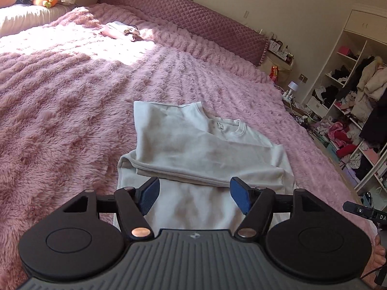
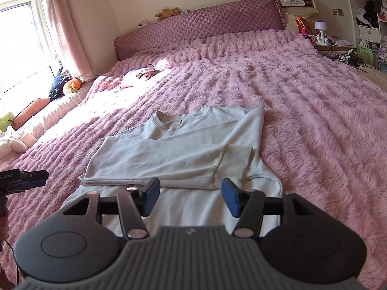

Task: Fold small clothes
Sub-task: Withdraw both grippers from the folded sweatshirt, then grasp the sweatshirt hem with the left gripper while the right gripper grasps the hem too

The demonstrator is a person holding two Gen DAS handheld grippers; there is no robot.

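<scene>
White sweatshirt (image 2: 179, 149) flat on the pink blanket (image 2: 302, 111), well short of the headboard (image 2: 198, 33), both sleeves folded across the chest. Left gripper (image 1: 194, 194) and right gripper (image 2: 191, 197) over its hem, jaws spread, gripping nothing.

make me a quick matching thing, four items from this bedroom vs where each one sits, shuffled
Items:
1. white top
2. teddy bear
3. orange plush
4. small lamp

Places:
A. by the window, against the navy cushion
B. bedside shelf right of the headboard
C. on the headboard's top edge
D. spread on the pink blanket, sleeves folded in, just ahead of both open tongs

Pairs: 1-D, 2-C, 3-A, 4-B
</scene>
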